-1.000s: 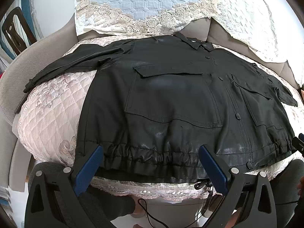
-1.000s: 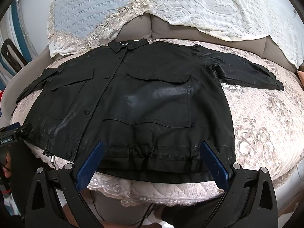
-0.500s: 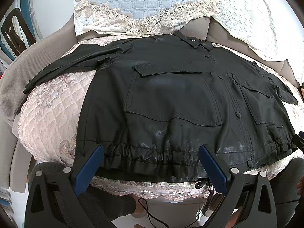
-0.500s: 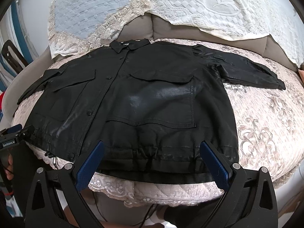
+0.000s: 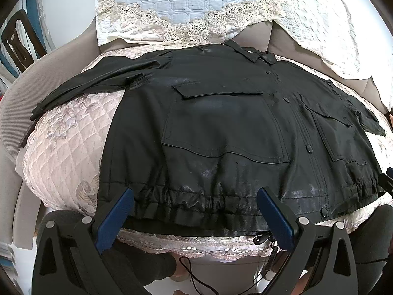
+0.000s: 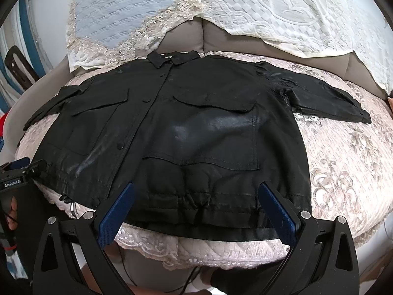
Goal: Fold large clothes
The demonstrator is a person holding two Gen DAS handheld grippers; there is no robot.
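Jacket [image 5: 228, 132] spread flat, unfolded.
Left gripper [image 5: 196, 217] and right gripper [image 6: 195, 215], both released, have edged nearer its hem [image 6: 196, 206]; grasp likely next.

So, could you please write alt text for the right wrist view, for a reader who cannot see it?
A black jacket lies spread flat, front up and buttoned, on a quilted pink sofa cover, sleeves out to both sides. The right tool hangs open just before the gathered hem, gripping nothing. The left tool shows at the left edge.
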